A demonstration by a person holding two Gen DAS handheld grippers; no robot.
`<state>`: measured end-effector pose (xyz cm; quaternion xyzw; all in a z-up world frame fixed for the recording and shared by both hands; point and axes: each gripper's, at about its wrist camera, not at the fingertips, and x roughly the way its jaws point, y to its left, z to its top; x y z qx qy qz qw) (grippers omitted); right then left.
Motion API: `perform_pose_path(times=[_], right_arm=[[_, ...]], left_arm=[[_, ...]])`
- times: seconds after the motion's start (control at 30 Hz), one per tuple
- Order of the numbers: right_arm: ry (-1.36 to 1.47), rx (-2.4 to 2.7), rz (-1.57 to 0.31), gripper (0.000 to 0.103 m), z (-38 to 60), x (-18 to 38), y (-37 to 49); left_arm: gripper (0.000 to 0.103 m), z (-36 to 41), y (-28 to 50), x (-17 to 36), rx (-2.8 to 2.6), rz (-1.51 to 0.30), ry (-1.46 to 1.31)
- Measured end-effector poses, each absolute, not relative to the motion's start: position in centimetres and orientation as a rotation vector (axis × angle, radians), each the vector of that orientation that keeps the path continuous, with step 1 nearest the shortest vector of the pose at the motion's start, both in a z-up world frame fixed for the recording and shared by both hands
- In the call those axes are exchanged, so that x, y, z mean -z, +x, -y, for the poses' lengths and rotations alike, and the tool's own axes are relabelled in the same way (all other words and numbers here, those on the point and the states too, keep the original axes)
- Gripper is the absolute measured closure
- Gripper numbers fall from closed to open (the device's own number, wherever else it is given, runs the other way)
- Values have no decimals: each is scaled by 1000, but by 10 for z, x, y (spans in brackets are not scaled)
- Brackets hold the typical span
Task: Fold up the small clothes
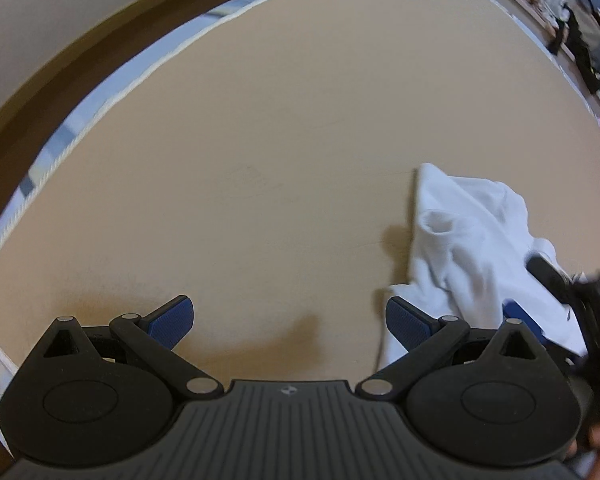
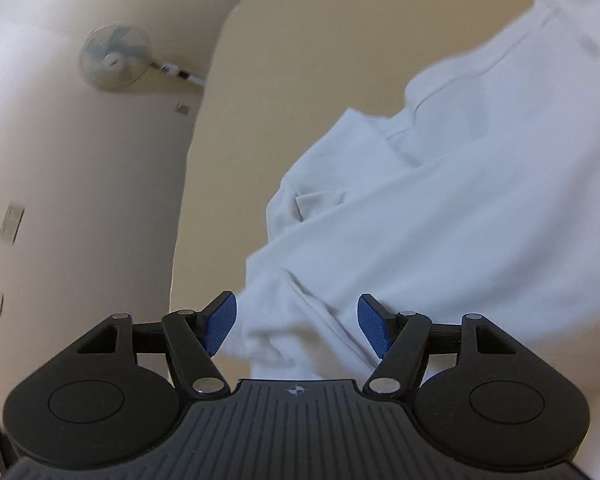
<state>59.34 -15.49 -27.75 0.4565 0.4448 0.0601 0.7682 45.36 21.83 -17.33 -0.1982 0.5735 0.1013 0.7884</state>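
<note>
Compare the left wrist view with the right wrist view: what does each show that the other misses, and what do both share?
Only the left wrist view shows the mattress's white piped edge, the distant clutter, and both claws: the open left claw and the right claw over the garment. Only the right wrist view shows a wall fan and wall switches. Both share the crumpled white garment on the beige mattress, unfolded and ungripped.

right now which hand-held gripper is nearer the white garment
Right. The right hand-held gripper is open right over the white garment, cloth bunched between its fingers. The left hand-held gripper is open over bare mattress, the garment off to its right side.
</note>
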Motion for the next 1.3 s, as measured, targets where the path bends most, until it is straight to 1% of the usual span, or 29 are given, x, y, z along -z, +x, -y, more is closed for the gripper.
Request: perform_pose_path(times=[0.07,0.13,0.17,0.2,0.27,0.37,0.43,0.53,0.73,0.8,0.83,0.87,0.93,1.03,1.13,1.17,1.2,1.23,1.27,1.3], right_arm=[[1004,-190,-997,32,142,281,591],[957,-380,-1035,32,127,276,578],[902,-465,-1057,32,119,274,568],[782,-522,-1072,32,113,268,553],[630,-530,-1087,33,116,265,526],[646,-443,-1104,33,146,267,498],[716,-402,-1077,33,174,262,473],[716,-303,-1018,32,204,251,449],[654,4,-830,33,283,219,396],[628,128,-754,32,316,208,386],[629,174,-730,32,333,204,387],[630,202,-719,31,347,201,389],[589,242,-694,31,376,198,404],[503,264,-723,32,393,204,443],[454,287,-767,34,395,216,471],[437,269,-780,53,385,224,480],[407,255,-796,99,374,229,492],[380,258,-794,98,374,226,490],[383,250,-765,98,377,223,484],[402,245,-737,98,388,218,482]], left_arm=[[1,-225,452,179,-215,-1238,-461],[1,-231,453,183,-220,-1232,-487],[1,-234,453,186,-223,-1223,-504],[1,-234,455,190,-222,-1219,-518],[1,-236,459,197,-209,-1225,-545],[1,-234,466,201,-161,-1229,-581],[1,-229,471,201,-122,-1220,-611],[1,-219,479,197,-51,-1204,-607],[1,-180,507,211,22,-1277,-419],[3,-171,509,209,34,-1252,-400],[16,-168,507,204,32,-1217,-381],[49,-163,504,197,26,-1179,-345],[83,-152,502,188,26,-1168,-289],[91,-137,501,176,26,-1138,-212],[94,-127,499,165,28,-1124,-186],[95,-123,499,160,31,-1119,-186],[95,-120,500,155,35,-1113,-186],[96,-115,502,147,40,-1104,-184],[102,-110,504,139,51,-1090,-180],[102,-106,505,133,64,-1078,-173]])
